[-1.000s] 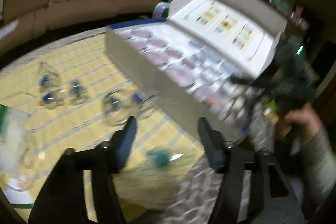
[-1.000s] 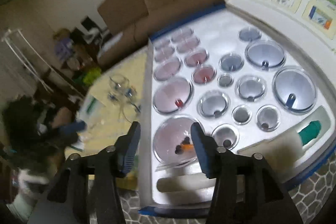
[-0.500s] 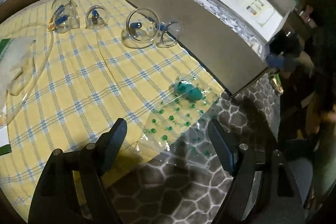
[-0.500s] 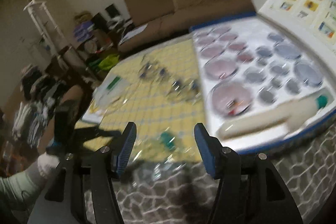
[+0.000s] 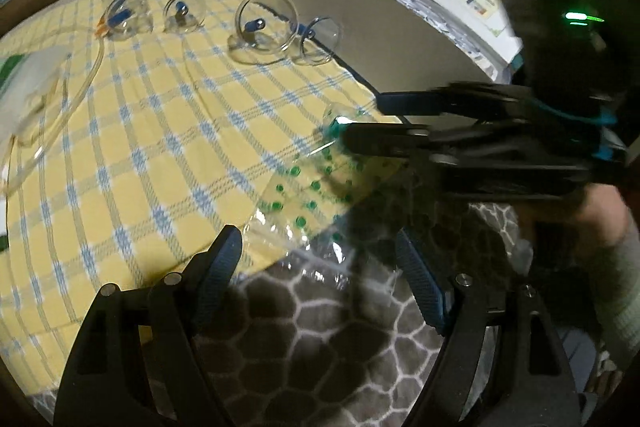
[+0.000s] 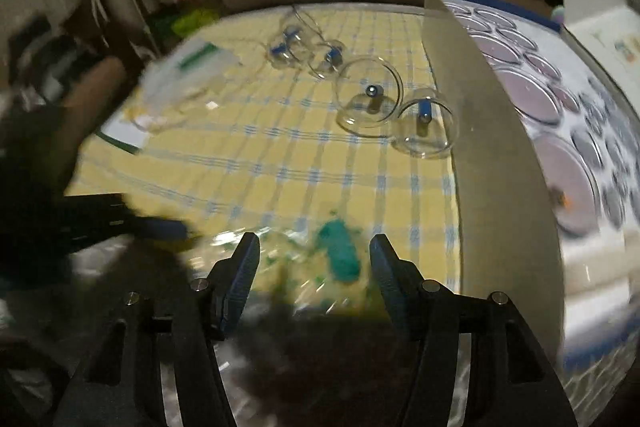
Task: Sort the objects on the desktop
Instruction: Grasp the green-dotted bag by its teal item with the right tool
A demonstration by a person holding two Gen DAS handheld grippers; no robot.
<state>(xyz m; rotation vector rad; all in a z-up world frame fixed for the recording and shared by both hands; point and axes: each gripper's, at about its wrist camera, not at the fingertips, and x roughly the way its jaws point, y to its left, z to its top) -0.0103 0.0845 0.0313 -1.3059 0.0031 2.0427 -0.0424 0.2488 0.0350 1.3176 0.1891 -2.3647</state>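
right gripper (image 6: 314, 259) has swung off the open case (image 6: 500, 155) and now hangs over the clear dotted bag (image 5: 308, 199) with the teal piece (image 6: 340, 255) inside; left gripper (image 5: 320, 267) has dropped to the bag's near end. both sets of jaws released, nothing pinched, bag lying between each pair. bag straddles the edge of the yellow check cloth (image 5: 140, 147) and the grey patterned mat (image 5: 320, 327). further back, clear cups (image 5: 264, 27) lie on the cloth just beside the case wall.
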